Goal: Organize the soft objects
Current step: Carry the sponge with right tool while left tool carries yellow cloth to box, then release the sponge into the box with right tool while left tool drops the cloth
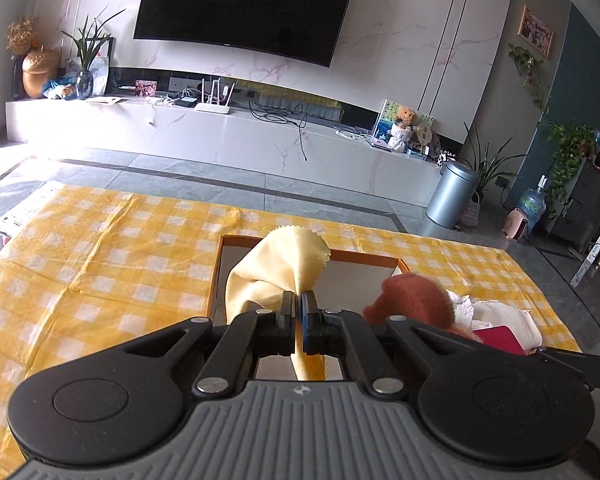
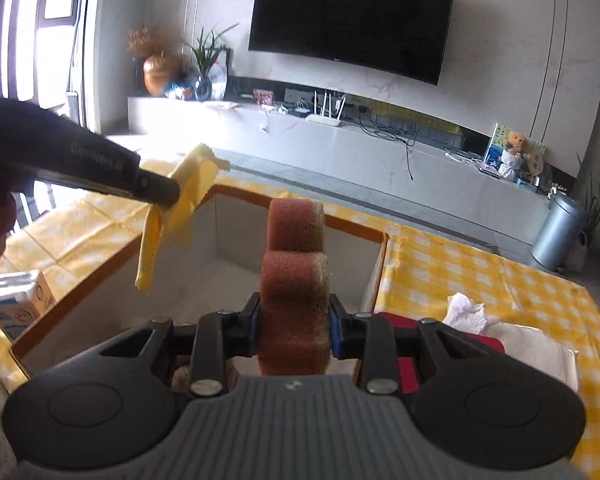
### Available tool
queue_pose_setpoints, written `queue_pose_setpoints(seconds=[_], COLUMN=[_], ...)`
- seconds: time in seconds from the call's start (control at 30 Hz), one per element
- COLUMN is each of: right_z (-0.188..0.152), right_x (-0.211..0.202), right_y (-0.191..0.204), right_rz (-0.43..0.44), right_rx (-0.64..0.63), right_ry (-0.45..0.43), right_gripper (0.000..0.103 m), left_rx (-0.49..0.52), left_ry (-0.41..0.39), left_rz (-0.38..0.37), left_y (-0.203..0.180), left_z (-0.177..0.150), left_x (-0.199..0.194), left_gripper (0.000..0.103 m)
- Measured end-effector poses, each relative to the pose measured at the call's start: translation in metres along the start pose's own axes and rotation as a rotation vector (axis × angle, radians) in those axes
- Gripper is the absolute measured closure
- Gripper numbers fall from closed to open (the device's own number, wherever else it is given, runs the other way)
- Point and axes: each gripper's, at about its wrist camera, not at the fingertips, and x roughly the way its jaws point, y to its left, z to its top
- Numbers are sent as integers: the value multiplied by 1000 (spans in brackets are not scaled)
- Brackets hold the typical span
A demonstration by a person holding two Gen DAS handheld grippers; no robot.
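My left gripper (image 1: 299, 307) is shut on a pale yellow cloth (image 1: 276, 268) and holds it above the open orange-rimmed box (image 1: 364, 258). In the right wrist view the same left gripper (image 2: 168, 192) holds the yellow cloth (image 2: 168, 224) over the box's left wall (image 2: 100, 264). My right gripper (image 2: 294, 322) is shut on a brown sponge (image 2: 294, 280) and holds it upright over the box's near side. The sponge (image 1: 412, 300) also shows at the right in the left wrist view.
The box stands on a yellow checked tablecloth (image 1: 100, 264). A white tissue (image 2: 466, 312), a red item (image 2: 404, 344) and a white towel (image 2: 536, 348) lie right of the box. A carton (image 2: 18, 304) stands at the left. A TV cabinet (image 1: 220, 132) is beyond the table.
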Motion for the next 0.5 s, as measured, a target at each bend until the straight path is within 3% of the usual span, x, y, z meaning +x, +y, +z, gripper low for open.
queue_pose_setpoints(seconds=[0.17, 0.43, 0.5], right_z=[-17, -41, -40], right_x=[28, 44, 40], right_y=[26, 31, 30], right_rz=[-73, -148, -147], right_rx=[-147, -247, -242], right_ry=[115, 224, 211], right_gripper=[72, 71, 60], left_rx=[-7, -10, -7], left_ry=[3, 13, 16], left_rz=[-14, -2, -1], left_y=[3, 8, 7], left_z=[-5, -6, -6], left_x=[-4, -2, -1], left_gripper=[100, 100, 100])
